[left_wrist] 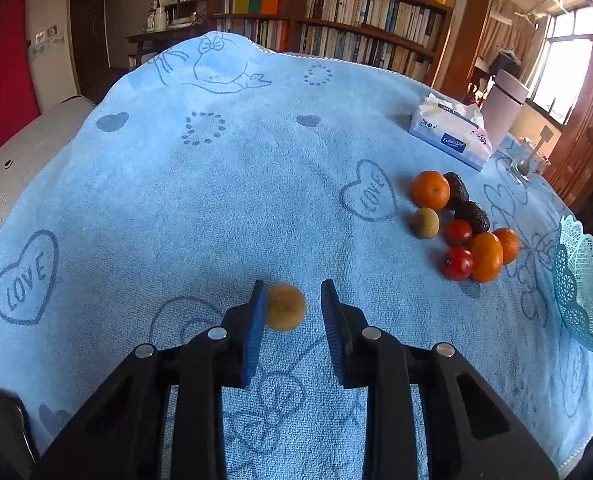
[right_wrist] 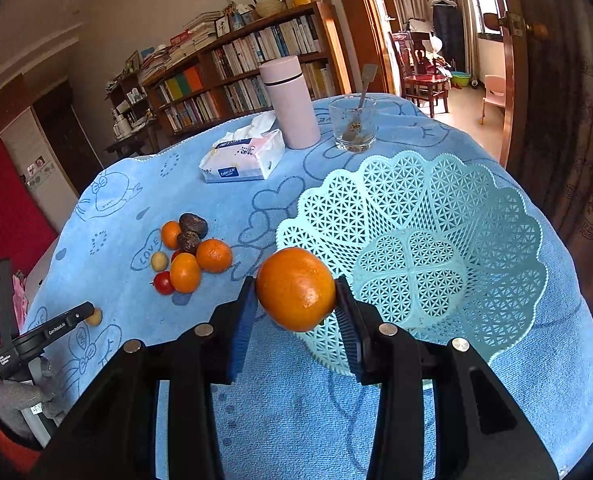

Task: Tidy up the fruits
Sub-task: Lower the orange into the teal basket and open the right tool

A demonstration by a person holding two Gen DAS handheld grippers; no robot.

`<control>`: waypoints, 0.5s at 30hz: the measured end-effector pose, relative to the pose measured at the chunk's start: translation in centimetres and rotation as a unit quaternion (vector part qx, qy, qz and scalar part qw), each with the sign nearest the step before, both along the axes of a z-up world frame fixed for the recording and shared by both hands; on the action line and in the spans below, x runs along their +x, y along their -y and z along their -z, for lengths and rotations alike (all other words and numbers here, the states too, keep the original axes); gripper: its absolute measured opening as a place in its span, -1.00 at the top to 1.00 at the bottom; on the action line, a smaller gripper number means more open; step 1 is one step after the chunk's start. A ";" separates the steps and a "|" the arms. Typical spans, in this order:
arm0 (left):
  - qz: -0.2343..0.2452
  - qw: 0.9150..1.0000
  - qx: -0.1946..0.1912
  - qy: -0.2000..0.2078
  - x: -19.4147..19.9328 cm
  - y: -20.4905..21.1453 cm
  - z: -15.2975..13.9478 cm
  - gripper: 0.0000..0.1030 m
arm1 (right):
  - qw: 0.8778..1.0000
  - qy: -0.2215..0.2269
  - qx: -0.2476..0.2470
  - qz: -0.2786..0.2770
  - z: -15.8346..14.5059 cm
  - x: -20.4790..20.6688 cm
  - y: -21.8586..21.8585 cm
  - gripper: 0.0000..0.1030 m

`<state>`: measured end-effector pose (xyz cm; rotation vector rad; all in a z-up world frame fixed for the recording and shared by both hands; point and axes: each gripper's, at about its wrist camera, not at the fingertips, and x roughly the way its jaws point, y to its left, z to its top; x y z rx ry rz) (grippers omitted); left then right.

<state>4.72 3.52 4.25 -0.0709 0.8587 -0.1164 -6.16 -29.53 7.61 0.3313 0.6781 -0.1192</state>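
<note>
My right gripper (right_wrist: 294, 296) is shut on an orange (right_wrist: 295, 289) and holds it above the near-left rim of the empty light-blue lattice basket (right_wrist: 476, 248). My left gripper (left_wrist: 292, 304) is open over the blue towel, its jaws on either side of a small brown kiwi (left_wrist: 285, 307) that lies on the cloth against the left finger. A pile of fruit lies on the towel: oranges (left_wrist: 430, 190), two dark avocados (left_wrist: 471, 216), tomatoes (left_wrist: 457, 263) and another kiwi (left_wrist: 425, 222). The pile also shows in the right wrist view (right_wrist: 188, 252). The basket's edge shows in the left wrist view (left_wrist: 576, 284).
A tissue pack (right_wrist: 242, 158), a pink flask (right_wrist: 290, 104) and a glass with a spoon (right_wrist: 352, 124) stand at the table's far side. The left gripper's body (right_wrist: 48, 336) shows at the left table edge. Bookshelves stand behind the table.
</note>
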 end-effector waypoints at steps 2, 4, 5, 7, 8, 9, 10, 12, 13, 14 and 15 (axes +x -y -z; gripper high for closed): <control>0.008 1.000 0.001 0.005 -0.4 0.7 -0.5 0.45 | 1.000 -0.001 -0.007 0.024 0.1 -0.5 1.2 0.22; 0.015 1.000 0.002 0.008 -0.7 1.4 -0.9 0.45 | 0.999 -0.001 -0.012 0.043 0.3 -0.9 2.2 0.22; 0.019 1.000 0.003 0.010 -0.9 1.8 -1.1 0.45 | 0.999 -0.002 -0.013 0.052 0.4 -1.2 2.7 0.21; 0.026 1.000 0.005 0.012 -1.2 2.6 -1.4 0.45 | 0.998 -0.003 -0.012 0.069 0.7 -1.6 3.6 0.11; 0.030 0.999 0.006 0.013 -1.3 3.0 -1.5 0.45 | 0.997 -0.001 -0.012 0.080 0.7 -1.9 4.0 -0.16; 0.034 0.999 0.007 0.014 -1.4 3.5 -1.6 0.45 | 0.996 0.004 -0.014 0.090 0.7 -2.2 4.3 -0.24; 0.039 0.999 0.009 0.015 -1.5 4.0 -1.7 0.45 | 0.995 0.010 -0.019 0.099 0.6 -2.5 4.5 -0.27; 0.050 0.999 0.011 0.018 -1.8 5.0 -2.0 0.45 | 0.993 0.017 -0.032 0.108 0.5 -3.1 4.7 -0.27; 0.056 0.998 0.012 0.020 -2.0 5.6 -2.1 0.45 | 0.993 0.020 -0.035 0.111 0.4 -3.3 4.9 -0.27; 0.063 0.998 0.013 0.022 -2.2 6.2 -2.3 0.45 | 0.993 0.023 -0.036 0.114 0.4 -3.6 5.0 -0.27; 0.070 0.997 0.014 0.024 -2.4 6.8 -2.5 0.45 | 0.992 0.024 -0.035 0.116 0.5 -3.7 5.2 -0.27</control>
